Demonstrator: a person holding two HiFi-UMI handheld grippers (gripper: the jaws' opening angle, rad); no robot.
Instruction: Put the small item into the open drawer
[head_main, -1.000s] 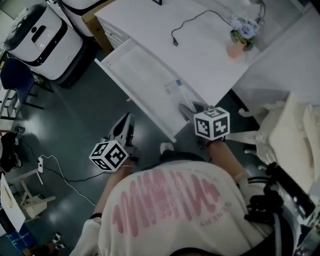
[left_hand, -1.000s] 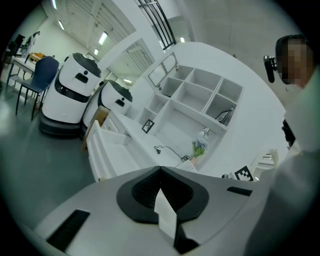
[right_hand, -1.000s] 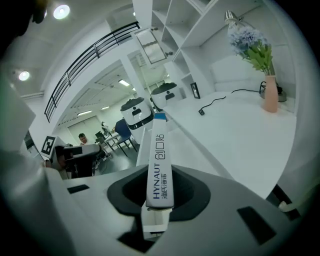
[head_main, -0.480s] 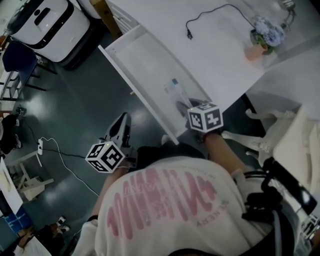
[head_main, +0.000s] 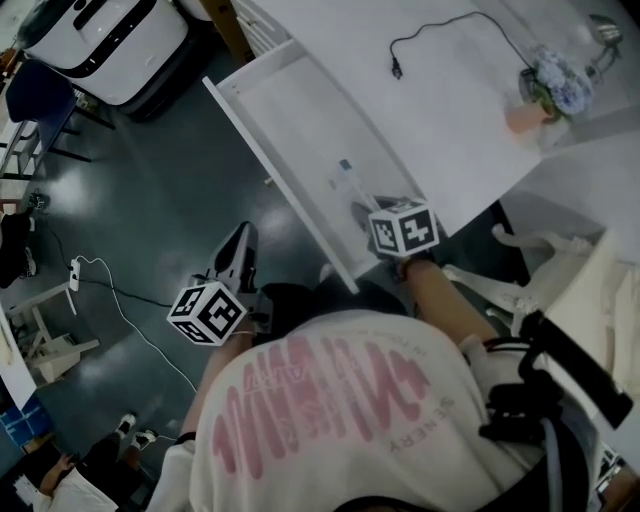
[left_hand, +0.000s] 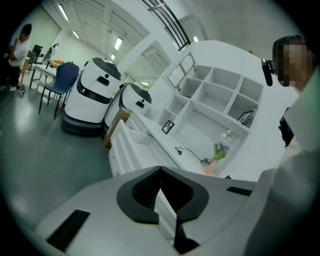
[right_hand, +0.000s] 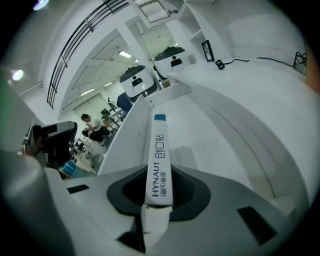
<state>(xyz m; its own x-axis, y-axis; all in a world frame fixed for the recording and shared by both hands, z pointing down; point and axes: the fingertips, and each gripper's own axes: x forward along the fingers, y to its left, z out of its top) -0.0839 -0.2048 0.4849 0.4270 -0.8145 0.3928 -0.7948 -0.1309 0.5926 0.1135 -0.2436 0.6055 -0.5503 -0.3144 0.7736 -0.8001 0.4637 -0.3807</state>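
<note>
The small item is a thin white box (right_hand: 159, 145) with a blue end and "HYNAUT" print. My right gripper (right_hand: 158, 175) is shut on it, and the box sticks out forward over the floor of the open white drawer (right_hand: 210, 135). In the head view, the right gripper (head_main: 362, 214) holds the box (head_main: 345, 180) over the near end of the drawer (head_main: 290, 130). My left gripper (head_main: 238, 250) hangs over the dark floor to the left of the drawer front. Its jaws look shut with nothing in them (left_hand: 161, 172).
The drawer belongs to a white desk (head_main: 400, 110) carrying a black cable (head_main: 450, 35) and a potted flower (head_main: 545, 90). White robot units (head_main: 110, 35) and a blue chair (head_main: 35, 100) stand at the far left. A white chair (head_main: 560, 260) is on my right, and a cable (head_main: 110, 290) lies on the floor.
The head view has shifted. My right gripper and the box moved slightly up and left in the picture, staying over the drawer's near end. The left gripper has hardly moved.
</note>
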